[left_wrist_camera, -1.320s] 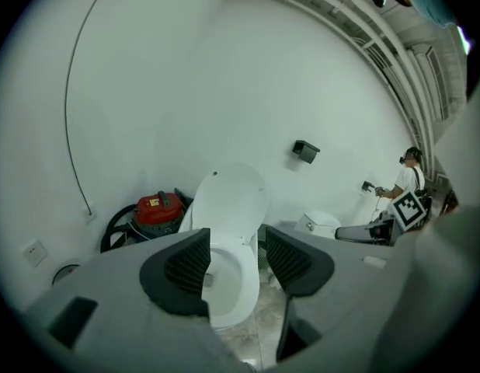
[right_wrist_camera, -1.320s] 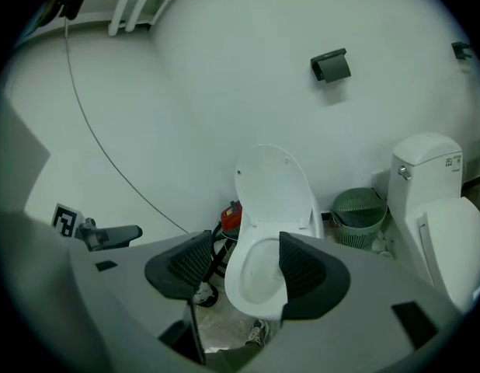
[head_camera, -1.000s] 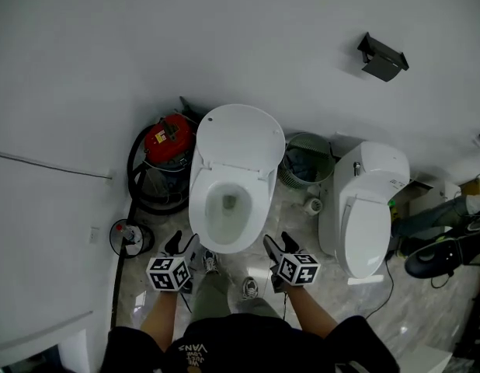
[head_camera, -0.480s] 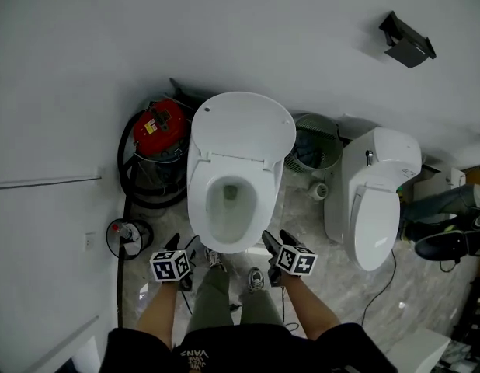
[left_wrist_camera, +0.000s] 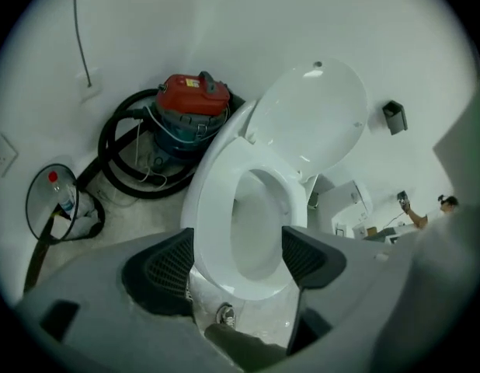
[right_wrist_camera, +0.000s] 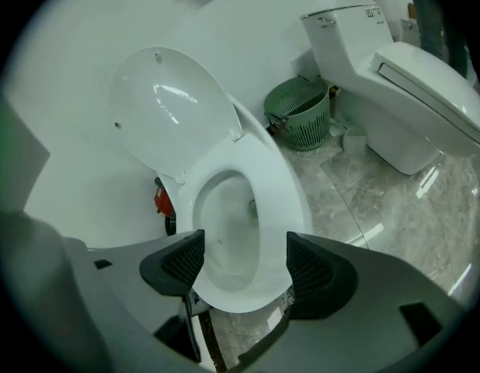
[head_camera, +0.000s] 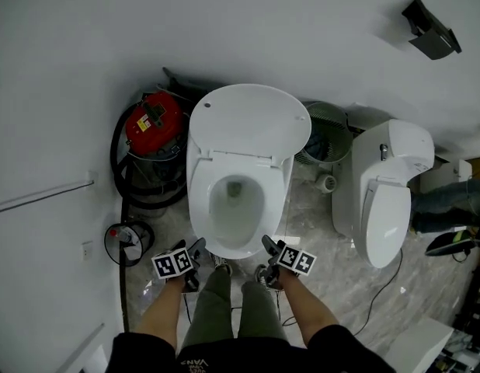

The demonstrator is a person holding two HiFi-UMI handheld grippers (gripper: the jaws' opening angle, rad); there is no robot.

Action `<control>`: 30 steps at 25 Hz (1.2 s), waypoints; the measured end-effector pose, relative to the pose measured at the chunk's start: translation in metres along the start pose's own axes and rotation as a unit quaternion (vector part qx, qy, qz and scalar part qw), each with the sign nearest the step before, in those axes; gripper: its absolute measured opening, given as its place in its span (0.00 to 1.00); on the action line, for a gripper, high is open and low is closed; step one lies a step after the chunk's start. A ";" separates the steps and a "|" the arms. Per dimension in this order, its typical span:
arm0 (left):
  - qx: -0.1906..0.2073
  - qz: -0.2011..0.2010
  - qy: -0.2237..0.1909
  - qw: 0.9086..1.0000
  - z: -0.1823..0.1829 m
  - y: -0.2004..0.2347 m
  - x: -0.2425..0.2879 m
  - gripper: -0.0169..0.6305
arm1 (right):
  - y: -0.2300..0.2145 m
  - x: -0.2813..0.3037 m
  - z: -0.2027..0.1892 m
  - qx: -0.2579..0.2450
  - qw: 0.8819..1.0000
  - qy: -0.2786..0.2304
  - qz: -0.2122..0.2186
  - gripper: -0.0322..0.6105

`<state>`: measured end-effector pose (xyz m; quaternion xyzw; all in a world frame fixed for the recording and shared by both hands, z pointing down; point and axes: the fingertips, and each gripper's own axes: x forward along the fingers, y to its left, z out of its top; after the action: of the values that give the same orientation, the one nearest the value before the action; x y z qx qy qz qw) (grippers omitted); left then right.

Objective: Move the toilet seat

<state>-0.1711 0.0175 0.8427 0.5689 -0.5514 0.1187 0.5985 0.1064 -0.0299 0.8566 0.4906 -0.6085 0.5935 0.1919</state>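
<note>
Toilet seat [head_camera: 201, 208] lies flat on the bowl right in front of the person, with the lid [head_camera: 248, 123] tipped up against the wall behind it. Both grippers hang low at the bowl's front edge, left gripper [head_camera: 195, 247] and right gripper [head_camera: 269, 247], one either side of the nose and not touching it. The jaws on both have just been opening and now stand wide apart with nothing gripped; the seat's front curve shows through each gap. I'd judge that ring to be hard, glossy plastic: light, stiff, slippery under the pads, swinging on hinges at the back. The best hold looks like the front lip, pinched top and underside, then lifted in an arc. Let go early and it could slam.
</note>
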 end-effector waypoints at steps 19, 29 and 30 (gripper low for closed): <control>-0.067 0.006 0.068 0.995 -0.041 0.042 0.094 0.65 | -0.048 0.062 -0.045 0.056 0.998 0.030 -0.011 0.55; -0.121 -0.015 0.059 0.991 -0.039 0.038 0.109 0.65 | -0.047 0.075 -0.049 0.052 0.998 0.038 -0.004 0.55; -0.119 -0.018 0.063 0.991 -0.039 0.039 0.107 0.61 | -0.047 0.076 -0.050 0.052 0.998 0.038 -0.005 0.55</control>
<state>-0.1414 0.0098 0.9597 0.4946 -0.5124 0.0769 0.6978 0.0942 -0.0033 0.9548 0.4798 -0.5665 0.6419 0.1918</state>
